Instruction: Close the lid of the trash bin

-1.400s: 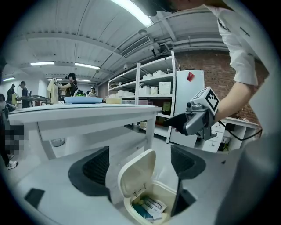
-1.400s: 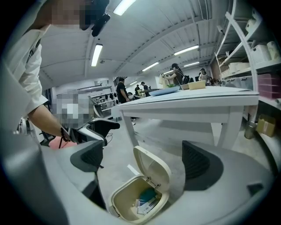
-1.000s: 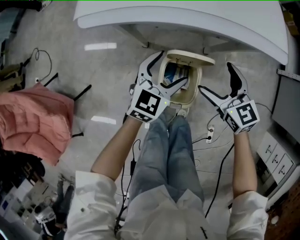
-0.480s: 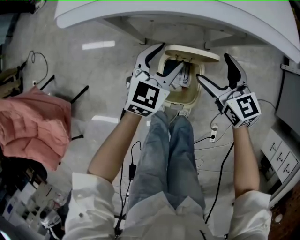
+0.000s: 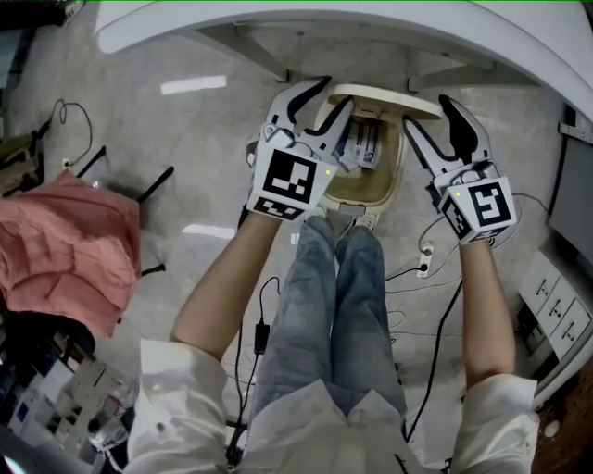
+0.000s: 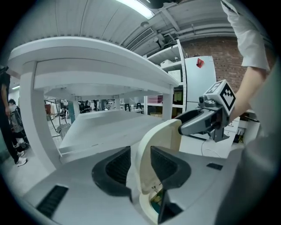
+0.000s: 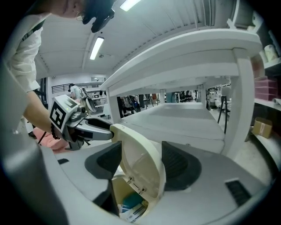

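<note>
Looking down past our knees, we have the cream trash bin (image 5: 387, 185) on the floor just beyond our feet, tucked under the near edge of the white table (image 5: 371, 28). Its lid (image 5: 389, 95) stands upright at the bin's far rim, so the bin is open and we can see packets (image 5: 361, 143) lying inside.

Both grippers are at that lid. The left gripper (image 5: 335, 94) straddles its left end and the right gripper (image 5: 424, 109) straddles its right end.

The left jaws have just been closing, and the lid's edge sits between the pads. One pad looks to be against it, while a sliver of gap shows beside the other, so it isn't clamped. The right jaws have just been closing too. They stand a little wider, with the lid between them and no firm squeeze that we can see.

Off to the left a pink cloth (image 5: 65, 241) lies in a heap. Cables (image 5: 435, 278) trail over the floor on the right.
</note>
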Available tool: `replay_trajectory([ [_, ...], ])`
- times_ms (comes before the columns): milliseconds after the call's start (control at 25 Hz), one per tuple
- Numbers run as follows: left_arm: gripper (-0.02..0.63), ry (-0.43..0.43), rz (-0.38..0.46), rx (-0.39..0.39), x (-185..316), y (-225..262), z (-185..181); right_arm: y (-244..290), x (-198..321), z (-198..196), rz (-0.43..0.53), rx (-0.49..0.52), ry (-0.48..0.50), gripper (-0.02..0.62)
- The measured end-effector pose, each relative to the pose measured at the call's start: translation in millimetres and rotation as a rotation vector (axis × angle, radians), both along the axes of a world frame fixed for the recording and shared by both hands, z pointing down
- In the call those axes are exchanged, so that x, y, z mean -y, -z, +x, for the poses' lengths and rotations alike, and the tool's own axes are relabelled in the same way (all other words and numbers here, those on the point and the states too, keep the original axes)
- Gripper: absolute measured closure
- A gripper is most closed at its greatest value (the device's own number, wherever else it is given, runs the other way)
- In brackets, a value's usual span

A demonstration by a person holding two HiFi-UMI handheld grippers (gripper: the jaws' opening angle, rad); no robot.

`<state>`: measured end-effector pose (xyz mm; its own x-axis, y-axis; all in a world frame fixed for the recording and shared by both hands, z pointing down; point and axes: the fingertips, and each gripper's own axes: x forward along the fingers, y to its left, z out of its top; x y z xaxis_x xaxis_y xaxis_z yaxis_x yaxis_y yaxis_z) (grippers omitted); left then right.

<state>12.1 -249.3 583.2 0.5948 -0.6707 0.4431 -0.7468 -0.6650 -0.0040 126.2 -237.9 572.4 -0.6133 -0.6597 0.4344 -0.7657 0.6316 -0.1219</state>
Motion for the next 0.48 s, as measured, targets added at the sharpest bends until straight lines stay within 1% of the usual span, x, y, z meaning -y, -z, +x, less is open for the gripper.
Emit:
replay_trajectory([
  [120,0.472,0.007,0.007,0.007,2.5,0.1,-3.7,2.5,5.3,3.3,0.013,0.017,-0.025,0.347],
  [200,0.492,0.006,0.01,0.006,2.9,0.4,-4.0,2.4,6.8,6.4,0.024,0.009,-0.031,0.379],
  [280,0.498,0.0,0.014,0.008,2.2,0.2,-3.3,3.0,7.2,8.9,0.036,0.001,-0.037,0.412],
  [480,0.529,-0.009,0.03,0.028,3.0,-1.6,-1.2,3.1,8.5,10.6,0.056,-0.022,-0.041,0.436],
])
